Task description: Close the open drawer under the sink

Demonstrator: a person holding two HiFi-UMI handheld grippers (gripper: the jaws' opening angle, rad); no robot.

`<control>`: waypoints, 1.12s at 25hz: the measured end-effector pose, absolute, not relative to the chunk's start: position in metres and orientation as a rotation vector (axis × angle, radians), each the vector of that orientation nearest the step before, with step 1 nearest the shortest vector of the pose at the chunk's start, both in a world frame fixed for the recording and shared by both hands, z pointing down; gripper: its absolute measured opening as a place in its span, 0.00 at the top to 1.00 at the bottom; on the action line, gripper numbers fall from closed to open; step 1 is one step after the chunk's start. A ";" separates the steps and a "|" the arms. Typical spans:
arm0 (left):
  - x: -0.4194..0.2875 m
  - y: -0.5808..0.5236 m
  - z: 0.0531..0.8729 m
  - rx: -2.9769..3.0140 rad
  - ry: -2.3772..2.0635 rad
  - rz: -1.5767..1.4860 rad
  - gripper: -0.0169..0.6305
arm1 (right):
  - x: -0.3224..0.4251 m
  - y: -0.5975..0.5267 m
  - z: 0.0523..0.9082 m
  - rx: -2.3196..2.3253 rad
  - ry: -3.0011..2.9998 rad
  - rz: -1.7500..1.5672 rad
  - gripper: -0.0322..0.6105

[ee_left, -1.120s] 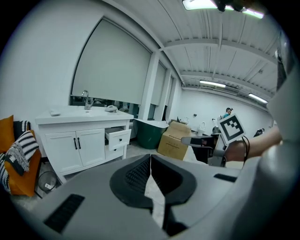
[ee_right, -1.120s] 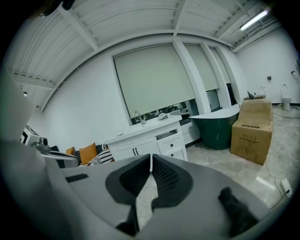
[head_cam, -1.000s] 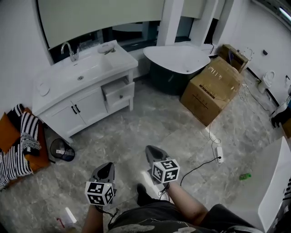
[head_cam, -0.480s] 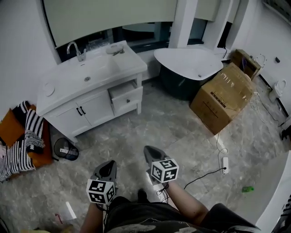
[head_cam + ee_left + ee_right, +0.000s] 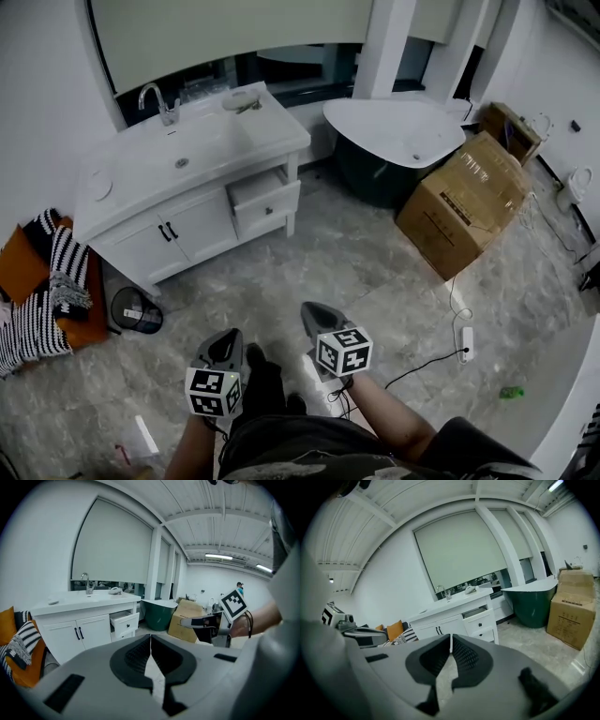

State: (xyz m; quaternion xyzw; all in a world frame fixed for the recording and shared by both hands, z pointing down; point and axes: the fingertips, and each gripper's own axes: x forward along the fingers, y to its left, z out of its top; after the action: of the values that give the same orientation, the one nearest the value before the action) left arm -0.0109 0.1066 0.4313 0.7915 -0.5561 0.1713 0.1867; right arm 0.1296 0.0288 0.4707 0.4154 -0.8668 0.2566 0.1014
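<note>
Two tongs, both pinched fully closed and holding nothing: the left gripper (image 5: 228, 337) and right gripper (image 5: 311, 309) hang low over the marble floor (image 5: 309, 258). They're well apart from the one open drawer (image 5: 265, 195), which sticks out at the right end of the white vanity (image 5: 141, 202), up and a bit left of them. Next to it are two cabinet doors (image 5: 187, 230), with one faucet (image 5: 161, 101) on top. Off to the right are one dark-sided bathtub (image 5: 394, 131) and two cardboard boxes (image 5: 464, 202). Just bare floor lies between the jaws and the drawer
</note>
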 end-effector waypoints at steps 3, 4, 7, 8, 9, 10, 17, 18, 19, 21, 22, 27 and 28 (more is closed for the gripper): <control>-0.019 0.090 0.436 2.218 -1.557 0.450 0.95 | 0.130 0.012 0.477 1.266 -2.528 0.776 0.91; -0.022 0.083 0.437 2.210 -1.556 0.431 0.95 | 0.130 0.005 0.479 1.276 -2.515 0.779 0.91; -0.037 0.059 0.438 2.187 -1.573 0.362 0.95 | 0.126 -0.018 0.484 1.306 -2.487 0.773 0.91; -0.043 0.050 0.438 2.187 -1.576 0.354 0.95 | 0.123 -0.027 0.485 1.317 -2.483 0.774 0.91; -0.048 0.041 0.439 2.191 -1.572 0.357 0.95 | 0.119 -0.036 0.486 1.327 -2.480 0.777 0.91; -0.053 0.032 0.442 2.195 -1.564 0.364 0.95 | 0.115 -0.044 0.486 1.333 -2.478 0.777 0.91; -0.090 -0.039 0.452 2.200 -1.534 0.381 0.95 | 0.076 -0.110 0.493 1.332 -2.453 0.771 0.91; -0.095 -0.048 0.454 2.198 -1.526 0.385 0.95 | 0.071 -0.118 0.495 1.341 -2.446 0.779 0.91; -0.099 -0.055 0.456 2.194 -1.517 0.387 0.95 | 0.068 -0.125 0.496 1.350 -2.437 0.787 0.91; -0.106 -0.069 0.460 2.189 -1.496 0.390 0.95 | 0.063 -0.138 0.498 1.367 -2.420 0.798 0.90; -0.109 -0.075 0.462 2.188 -1.484 0.396 0.95 | 0.061 -0.144 0.499 1.377 -2.410 0.804 0.90; -0.126 -0.107 0.478 2.188 -1.432 0.419 0.95 | 0.049 -0.169 0.506 1.404 -2.356 0.798 0.90; -0.129 -0.114 0.481 2.190 -1.422 0.414 0.95 | 0.046 -0.175 0.507 1.410 -2.349 0.795 0.90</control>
State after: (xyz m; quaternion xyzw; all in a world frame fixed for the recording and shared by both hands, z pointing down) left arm -0.1289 -0.1141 0.4806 0.8029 -0.5213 0.1519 0.2461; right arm 0.0461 -0.1747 0.5074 0.4890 -0.8148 0.2759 0.1440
